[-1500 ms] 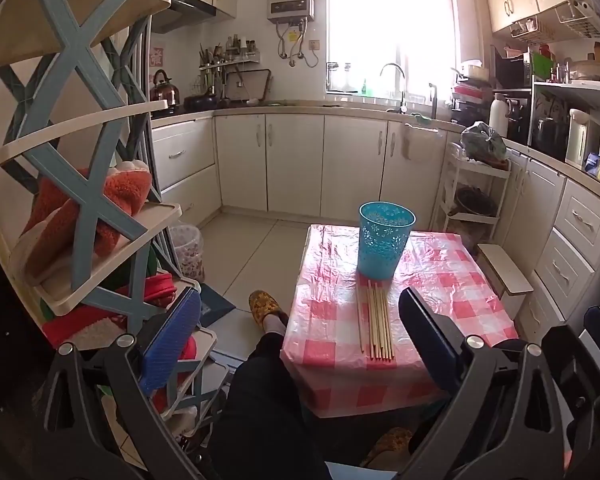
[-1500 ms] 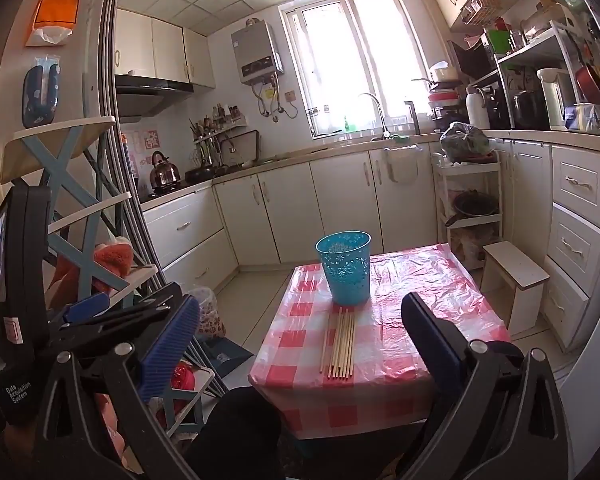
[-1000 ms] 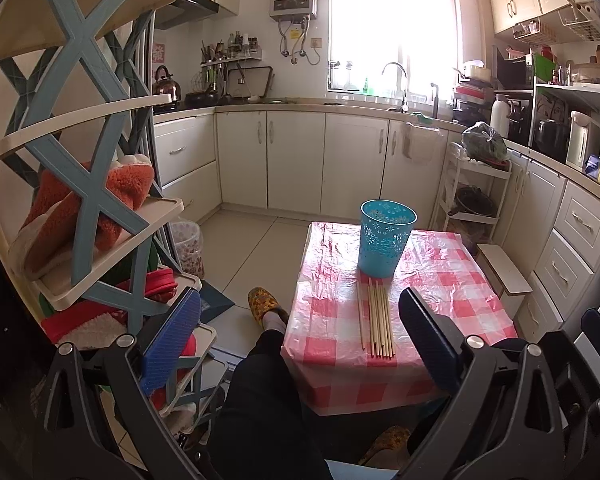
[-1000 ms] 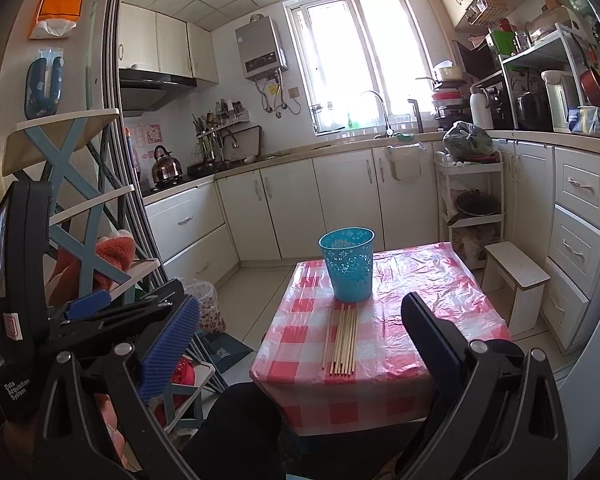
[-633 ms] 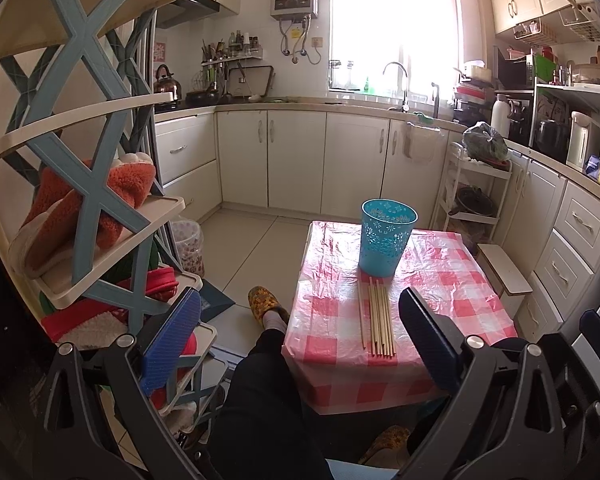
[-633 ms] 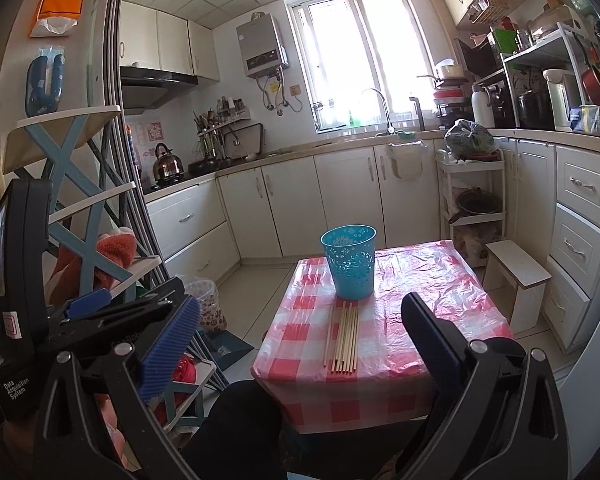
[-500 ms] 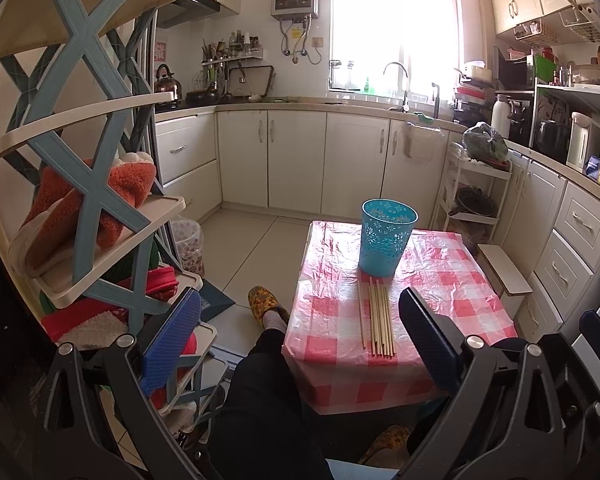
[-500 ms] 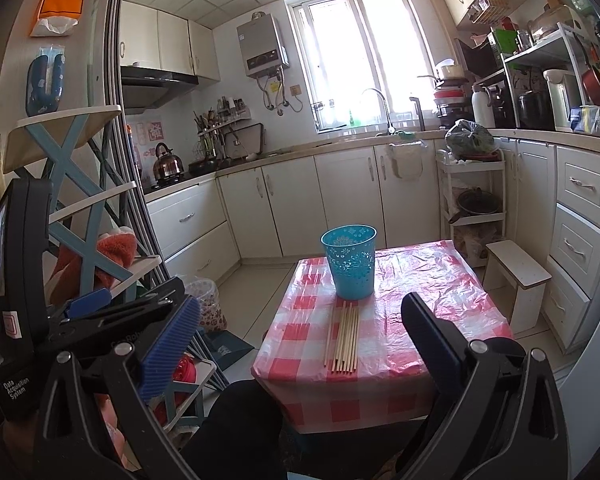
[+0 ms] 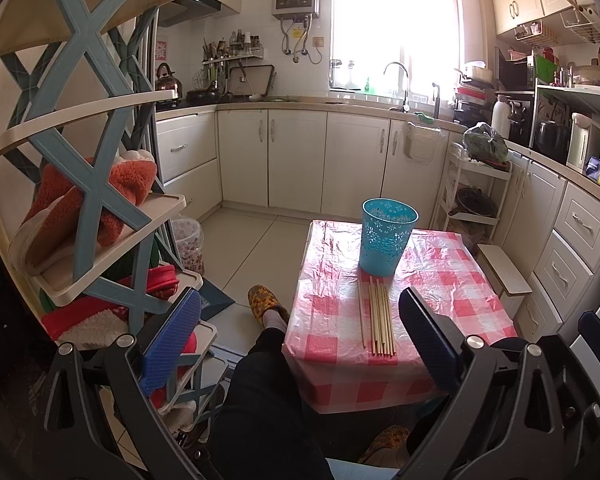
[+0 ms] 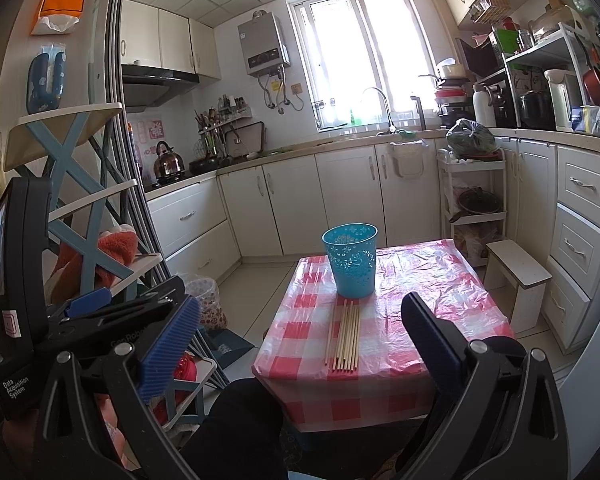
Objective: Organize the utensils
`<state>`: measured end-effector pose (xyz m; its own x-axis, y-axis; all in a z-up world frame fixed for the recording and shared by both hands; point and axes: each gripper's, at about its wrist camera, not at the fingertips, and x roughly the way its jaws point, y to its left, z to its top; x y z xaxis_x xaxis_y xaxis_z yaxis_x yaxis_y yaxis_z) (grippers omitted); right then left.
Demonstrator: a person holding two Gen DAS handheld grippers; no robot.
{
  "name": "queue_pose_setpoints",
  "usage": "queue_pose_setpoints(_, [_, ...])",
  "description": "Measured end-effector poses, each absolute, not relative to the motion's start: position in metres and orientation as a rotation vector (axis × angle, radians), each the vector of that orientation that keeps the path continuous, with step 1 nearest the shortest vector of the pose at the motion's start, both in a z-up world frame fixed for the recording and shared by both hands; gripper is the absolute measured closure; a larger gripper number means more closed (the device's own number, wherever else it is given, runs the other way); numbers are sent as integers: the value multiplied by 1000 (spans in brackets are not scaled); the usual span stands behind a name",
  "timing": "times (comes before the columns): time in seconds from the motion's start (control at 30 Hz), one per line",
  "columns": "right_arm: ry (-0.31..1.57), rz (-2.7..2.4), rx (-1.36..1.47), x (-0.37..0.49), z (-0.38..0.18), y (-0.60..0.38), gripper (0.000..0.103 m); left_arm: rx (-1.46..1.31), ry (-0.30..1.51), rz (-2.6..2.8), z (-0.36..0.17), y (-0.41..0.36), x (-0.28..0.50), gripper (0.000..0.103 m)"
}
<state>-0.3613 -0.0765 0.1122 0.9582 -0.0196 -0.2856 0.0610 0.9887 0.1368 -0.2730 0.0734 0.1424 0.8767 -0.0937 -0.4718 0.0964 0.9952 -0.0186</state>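
Several wooden chopsticks (image 9: pixel 378 320) (image 10: pixel 345 336) lie side by side on a small table with a red-and-white checked cloth (image 9: pixel 452 300) (image 10: pixel 420 300). Just behind them stands an upright blue perforated cup (image 9: pixel 386 242) (image 10: pixel 352 260). My left gripper (image 9: pixel 300 340) is open, held back from the table's near edge and above a person's dark trouser leg (image 9: pixel 268 392). My right gripper (image 10: pixel 300 340) is open too and holds nothing, also short of the table. The left gripper's body (image 10: pixel 24 280) shows at the left of the right wrist view.
A blue-and-cream shoe rack (image 9: pixel 80 168) with orange slippers stands close on the left. A white stool (image 10: pixel 518 276) sits right of the table, before white drawers (image 10: pixel 580 232). A foot in a patterned slipper (image 9: pixel 262 300) rests on the tiled floor (image 9: pixel 244 248).
Both views have drifted very slightly; the table, cup and chopsticks stay where they were. Both grippers remain open.
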Motion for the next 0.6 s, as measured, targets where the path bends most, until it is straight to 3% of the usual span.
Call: queue_pose_setpoints(0.6, [301, -48, 130, -357, 104, -73, 6, 9, 512, -101, 134, 71, -271, 8])
